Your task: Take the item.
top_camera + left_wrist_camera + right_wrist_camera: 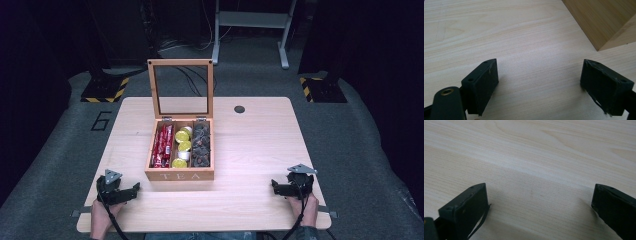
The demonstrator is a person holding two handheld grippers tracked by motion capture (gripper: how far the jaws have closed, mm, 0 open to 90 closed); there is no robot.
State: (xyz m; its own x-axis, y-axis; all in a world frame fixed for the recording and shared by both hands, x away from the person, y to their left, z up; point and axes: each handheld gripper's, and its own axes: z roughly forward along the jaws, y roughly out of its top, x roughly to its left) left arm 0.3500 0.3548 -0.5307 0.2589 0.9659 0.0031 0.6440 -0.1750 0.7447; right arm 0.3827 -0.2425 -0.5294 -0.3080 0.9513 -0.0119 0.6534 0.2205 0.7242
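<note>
Lab or recording studio, not a home. Pale wood table [260, 145] stands alone on grey carpeted floor [360, 150], ringed by black curtains or dark walls. Far left and far right: black stand bases edged with yellow-black hazard tape [105, 90] and [322, 89]. A large "6" [101, 120] is marked on the floor left of the table. Loose cables [185, 45] trail across the far floor beside a grey metal frame on feet [250, 30]. Round cable hole [239, 109] in the tabletop's far side.

Pale matt wood-grain worktop [260, 150]; at centre, a warmer smooth wooden tea box [180, 174] with clear-paned lid; matt black hand-held gripper [540, 87] pads, edges scuffed.
</note>
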